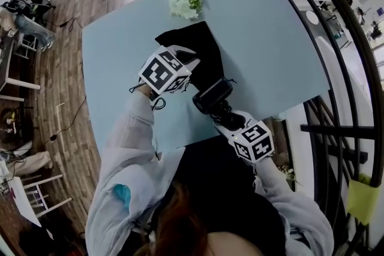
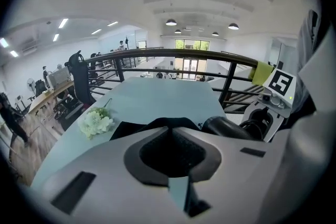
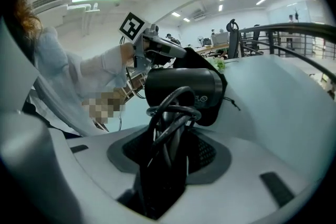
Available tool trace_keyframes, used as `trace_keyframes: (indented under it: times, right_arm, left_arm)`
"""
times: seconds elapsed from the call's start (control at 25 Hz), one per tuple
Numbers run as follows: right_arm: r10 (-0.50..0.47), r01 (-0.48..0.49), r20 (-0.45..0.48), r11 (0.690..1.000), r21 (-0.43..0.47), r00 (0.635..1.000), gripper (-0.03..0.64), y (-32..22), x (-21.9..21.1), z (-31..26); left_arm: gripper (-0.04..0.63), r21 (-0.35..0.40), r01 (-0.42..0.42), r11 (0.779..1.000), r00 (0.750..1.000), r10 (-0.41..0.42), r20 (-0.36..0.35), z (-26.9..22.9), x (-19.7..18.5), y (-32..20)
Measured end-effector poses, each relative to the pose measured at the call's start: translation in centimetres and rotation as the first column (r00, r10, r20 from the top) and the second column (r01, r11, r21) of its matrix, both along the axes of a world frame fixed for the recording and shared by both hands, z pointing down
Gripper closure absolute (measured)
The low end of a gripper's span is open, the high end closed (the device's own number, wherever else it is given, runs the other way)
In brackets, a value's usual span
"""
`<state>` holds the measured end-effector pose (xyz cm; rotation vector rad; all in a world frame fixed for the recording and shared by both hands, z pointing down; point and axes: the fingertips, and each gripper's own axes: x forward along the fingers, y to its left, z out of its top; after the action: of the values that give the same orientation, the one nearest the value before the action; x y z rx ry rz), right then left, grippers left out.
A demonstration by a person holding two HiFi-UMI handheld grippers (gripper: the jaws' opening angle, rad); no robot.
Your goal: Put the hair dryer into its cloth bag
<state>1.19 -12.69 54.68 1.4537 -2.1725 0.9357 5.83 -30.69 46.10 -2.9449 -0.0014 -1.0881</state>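
- Right gripper view: right claw (image 3: 170,139) half closed around the handle of the hair dryer (image 3: 181,89); rigid, likely top-heavy.
- Left claw (image 2: 169,131), shut, pinches the limp cloth bag (image 1: 204,51) by its rim.

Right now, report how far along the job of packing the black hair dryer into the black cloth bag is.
Done: the left gripper is shut on the near edge of the black cloth bag. In hand: the right gripper grips the black hair dryer by its cord-wrapped handle, barrel at the bag's edge. Left: the dryer is not yet inside; slide it in.
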Motion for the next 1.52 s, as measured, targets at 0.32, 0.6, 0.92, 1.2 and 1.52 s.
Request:
trace_keyframes:
  times: [0.32,0.6,0.92,1.2,1.52]
  right_arm:
    - [-0.02,0.024,0.059,0.998,-0.062,0.998,0.419,-0.9,-0.3,2.7]
    - [-0.064,0.074,0.107,0.993,-0.091,0.992,0.419,-2.4,-1.2,4.4]
    - [0.077,-0.049,0.169,0.986,-0.162,0.983,0.419,-4.8,0.9,6.1]
    - [0.175,-0.137,0.208,0.973,-0.188,0.962,0.419,-7.3,0.9,6.1]
    - [0.219,-0.177,0.248,0.968,-0.177,0.944,0.419,-9.6,-0.8,5.7]
  left_arm:
    - [0.566,-0.016,-0.029,0.999,0.999,0.029,0.033,1.1,-1.1,2.4]
    - [0.566,-0.048,-0.013,0.999,0.999,0.015,0.047,1.8,-1.5,3.9]
    - [0.566,-0.043,-0.022,0.999,0.995,0.026,0.091,3.5,-4.5,5.0]
    - [0.566,-0.123,0.028,0.992,0.999,-0.026,0.019,4.7,-5.3,7.5]
    - [0.565,-0.155,0.09,0.984,0.992,-0.102,-0.075,4.1,-7.5,8.1]
